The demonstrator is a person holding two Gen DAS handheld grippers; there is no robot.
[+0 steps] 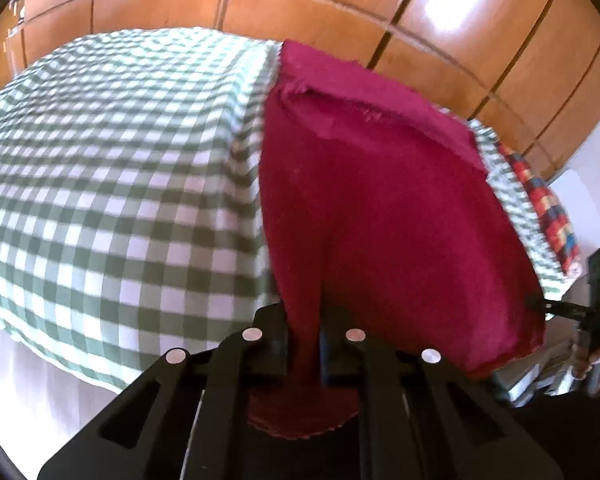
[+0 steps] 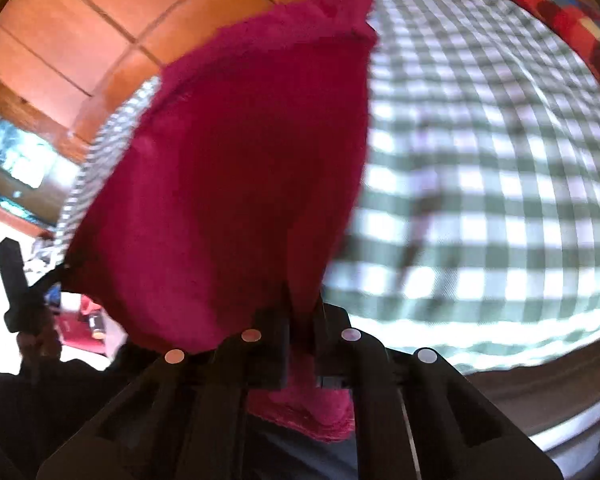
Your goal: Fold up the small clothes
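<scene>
A magenta cloth (image 1: 380,208) with frayed edges lies stretched over the green-and-white checked bed cover (image 1: 100,168). My left gripper (image 1: 305,340) is shut on its near left corner, and a bit of fabric bunches below the black fingers. In the right wrist view the same magenta cloth (image 2: 236,184) fills the left half, and my right gripper (image 2: 302,340) is shut on its near right corner. The far edge of the cloth is turned over onto itself. The other gripper (image 1: 598,300) shows at the right edge of the left wrist view, held by a hand.
The checked bed cover (image 2: 480,200) spreads wide on either side of the cloth. A red, blue and yellow patterned cushion (image 1: 548,216) lies along the bed's far side. Wooden wardrobe doors (image 1: 300,8) stand behind the bed. Small clutter (image 2: 84,320) sits on the floor.
</scene>
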